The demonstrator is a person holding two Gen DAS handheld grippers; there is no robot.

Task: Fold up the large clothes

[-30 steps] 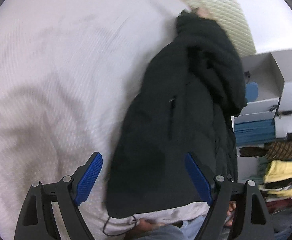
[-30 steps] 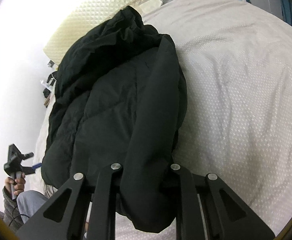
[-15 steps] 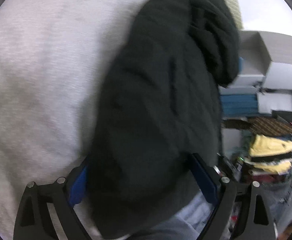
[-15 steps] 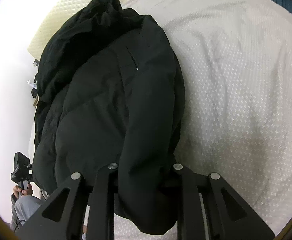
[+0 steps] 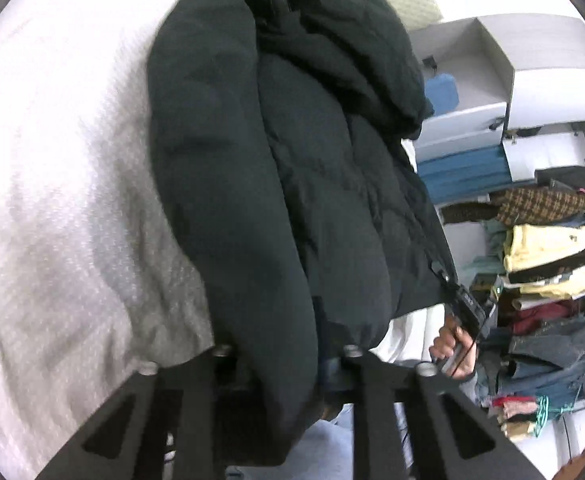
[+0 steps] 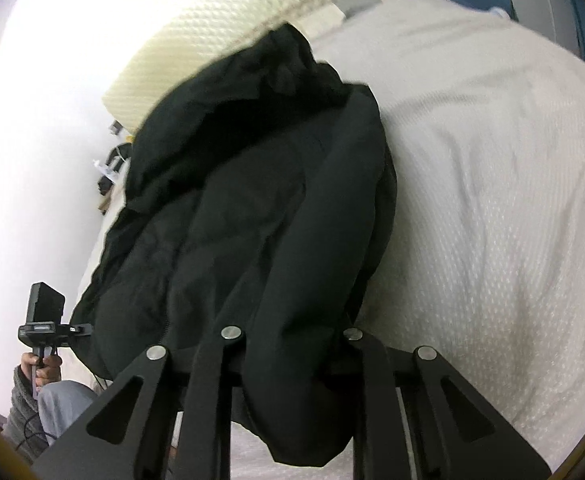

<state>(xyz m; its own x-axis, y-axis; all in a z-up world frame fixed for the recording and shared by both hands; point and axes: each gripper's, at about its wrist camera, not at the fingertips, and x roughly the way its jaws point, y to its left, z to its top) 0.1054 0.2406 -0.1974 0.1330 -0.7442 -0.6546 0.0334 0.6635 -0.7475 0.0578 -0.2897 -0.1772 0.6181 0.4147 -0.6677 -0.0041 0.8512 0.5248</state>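
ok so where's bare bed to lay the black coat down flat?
Bare white bedspread runs right of the black coat, up toward the cream headboard; the left wrist view shows more bare cover on the coat's other side. Crowded: the bed edge by the clothes shelves. Both left tongs and right tongs grip coat fabric.

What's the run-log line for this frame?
left gripper: shut on jacket | right gripper: shut on jacket | jacket: on bed
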